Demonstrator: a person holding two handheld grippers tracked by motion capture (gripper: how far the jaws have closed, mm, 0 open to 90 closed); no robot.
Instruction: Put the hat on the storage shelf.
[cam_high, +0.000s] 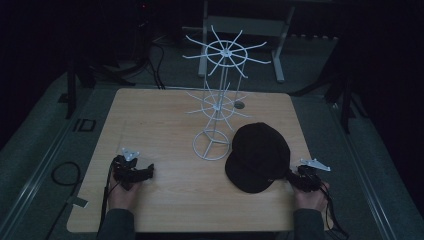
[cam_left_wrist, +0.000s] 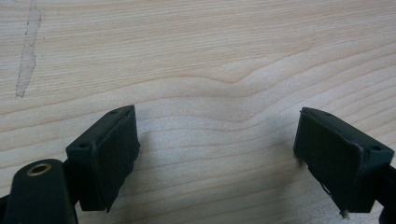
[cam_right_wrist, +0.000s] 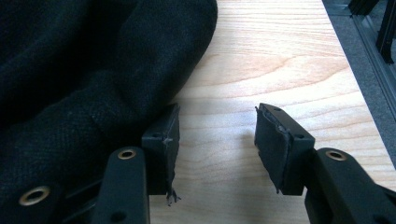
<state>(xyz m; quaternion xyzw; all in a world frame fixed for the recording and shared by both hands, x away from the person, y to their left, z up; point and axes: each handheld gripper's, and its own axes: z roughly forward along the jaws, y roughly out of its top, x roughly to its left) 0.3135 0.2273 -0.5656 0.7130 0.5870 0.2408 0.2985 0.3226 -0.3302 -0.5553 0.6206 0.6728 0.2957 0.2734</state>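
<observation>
A black cap (cam_high: 259, 156) lies on the wooden table (cam_high: 165, 120), right of centre, beside the base of a white wire rack (cam_high: 220, 100). My right gripper (cam_high: 300, 177) sits at the cap's near right edge. In the right gripper view the cap (cam_right_wrist: 84, 79) covers the left side and presses against the outside of one finger (cam_right_wrist: 163, 149). That gripper (cam_right_wrist: 217, 149) is open, with bare wood between its jaws. My left gripper (cam_high: 137, 172) rests at the near left of the table. It stands open (cam_left_wrist: 217, 158) over bare wood, holding nothing.
The wire rack has two tiers of spokes and a ring base (cam_high: 211, 146) just left of the cap. A small dark disc (cam_high: 239, 105) lies at the far side of the table. A cable loop (cam_high: 65, 172) lies on the floor to the left.
</observation>
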